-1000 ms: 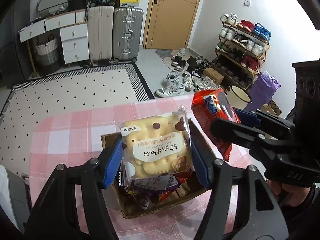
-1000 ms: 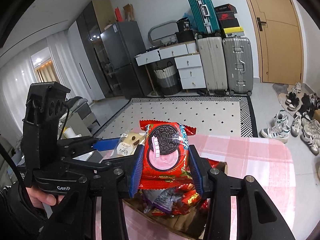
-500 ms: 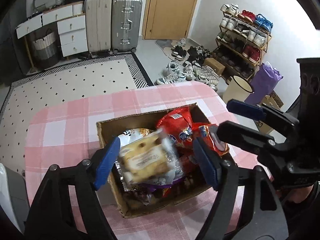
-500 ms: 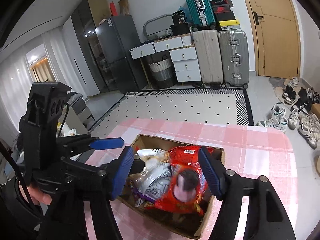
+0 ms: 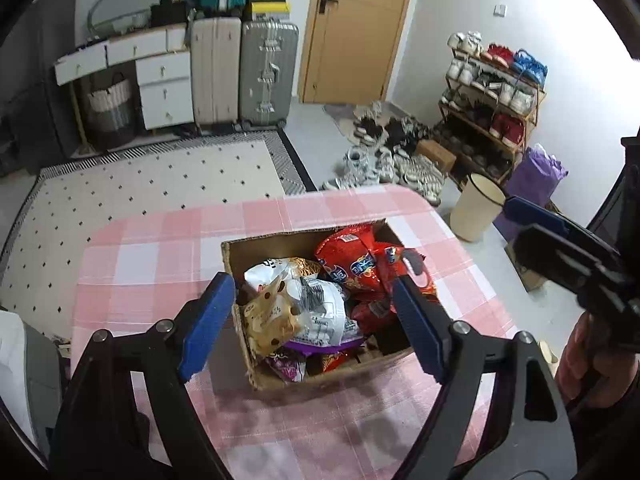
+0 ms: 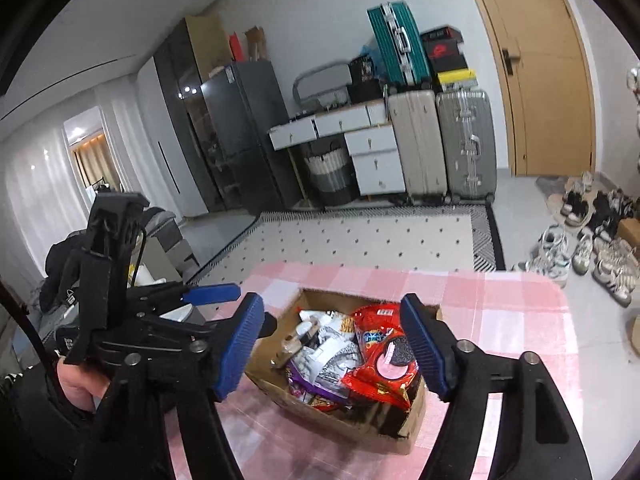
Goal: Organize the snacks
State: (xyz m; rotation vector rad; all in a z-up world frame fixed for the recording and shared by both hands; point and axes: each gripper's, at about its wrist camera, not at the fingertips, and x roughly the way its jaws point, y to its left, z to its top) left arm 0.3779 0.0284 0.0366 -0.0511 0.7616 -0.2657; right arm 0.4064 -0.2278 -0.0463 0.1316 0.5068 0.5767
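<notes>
Snack packets are lying together inside the cardboard box, which is sitting on the table with the pink checked cloth. You are holding the left tool above the near side of this box, and its jaws are standing wide apart with nothing between the blue pads. Under it the pale biscuit packet is resting on top of the pile at the left part of the box, partly over a white and grey packet.

You are holding the right tool over the same box from the other side, and its jaws are opening at this moment. No packet is between its pads; they are touching nothing. The red cookie packet is lying below them, at the right part of the box, on top of other red and purple wrappers. In the left wrist view this red packet is showing at the far right corner of the box.

Each tool is appearing at the edge of the other camera: the right tool at the right in the left wrist view, and the left tool, with your hand under it, at the left in the right wrist view.
</notes>
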